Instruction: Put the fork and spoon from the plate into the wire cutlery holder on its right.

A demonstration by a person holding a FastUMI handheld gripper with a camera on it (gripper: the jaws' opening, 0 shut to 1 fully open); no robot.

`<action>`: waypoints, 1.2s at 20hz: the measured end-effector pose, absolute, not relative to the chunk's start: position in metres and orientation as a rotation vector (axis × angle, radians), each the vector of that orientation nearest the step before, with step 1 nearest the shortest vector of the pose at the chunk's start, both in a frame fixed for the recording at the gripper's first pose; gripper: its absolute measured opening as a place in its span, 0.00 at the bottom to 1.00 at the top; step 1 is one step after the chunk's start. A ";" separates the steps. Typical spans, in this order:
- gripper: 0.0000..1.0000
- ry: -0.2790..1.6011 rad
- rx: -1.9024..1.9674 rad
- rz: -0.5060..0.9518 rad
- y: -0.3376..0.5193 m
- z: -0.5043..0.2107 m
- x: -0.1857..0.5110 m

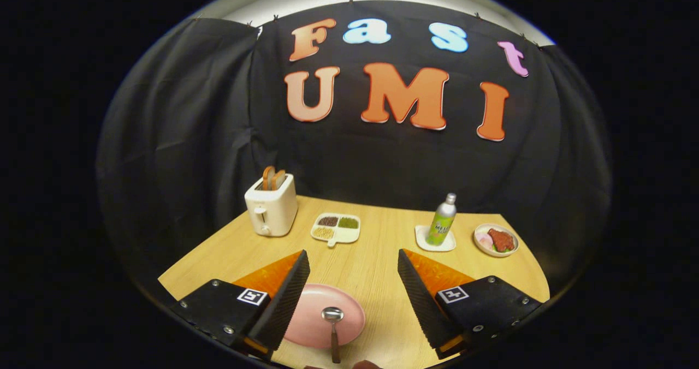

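A pink plate lies on the wooden table, between my fingers and partly behind the left one. A metal spoon rests on it, bowl pointing away from me, its dark handle running back toward me. My gripper hovers above the plate with the fingers spread wide and nothing between them. The left finger covers the plate's left part.
Beyond the fingers stand a cream toaster with bread slices, a divided dish of grains, a green bottle on a white coaster, and a bowl of food. The wooden table ends at the black cloth wall.
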State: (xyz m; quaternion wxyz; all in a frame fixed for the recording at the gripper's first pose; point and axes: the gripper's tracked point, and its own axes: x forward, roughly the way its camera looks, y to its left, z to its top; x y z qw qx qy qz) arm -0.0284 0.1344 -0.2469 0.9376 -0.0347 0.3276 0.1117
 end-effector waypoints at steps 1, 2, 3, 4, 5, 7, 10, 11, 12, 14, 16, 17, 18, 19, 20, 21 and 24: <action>0.96 0.710 -0.055 0.244 0.141 -0.257 -0.035; 0.95 0.742 -0.046 0.254 0.149 -0.267 -0.041; 0.93 0.773 -0.056 0.263 0.152 -0.278 -0.046; 0.93 0.803 -0.084 0.280 0.155 -0.293 -0.049; 0.91 0.843 -0.114 0.304 0.157 -0.306 -0.056; 0.86 0.935 -0.142 0.347 0.160 -0.334 -0.072; 0.82 1.058 -0.114 0.365 0.165 -0.365 -0.092; 0.80 1.092 -0.121 0.363 0.163 -0.374 -0.096; 0.80 1.123 -0.132 0.365 0.163 -0.384 -0.101; 0.77 1.186 -0.138 0.385 0.162 -0.397 -0.110; 0.73 1.245 -0.145 0.410 0.162 -0.406 -0.116; 0.70 1.274 -0.158 0.420 0.161 -0.411 -0.118; 0.67 1.302 -0.179 0.419 0.158 -0.416 -0.119; 0.64 1.333 -0.197 0.417 0.154 -0.422 -0.121; 0.63 1.363 -0.205 0.421 0.153 -0.425 -0.124; 0.60 1.391 -0.210 0.433 0.153 -0.428 -0.127; 0.49 1.442 -0.232 0.455 0.154 -0.437 -0.132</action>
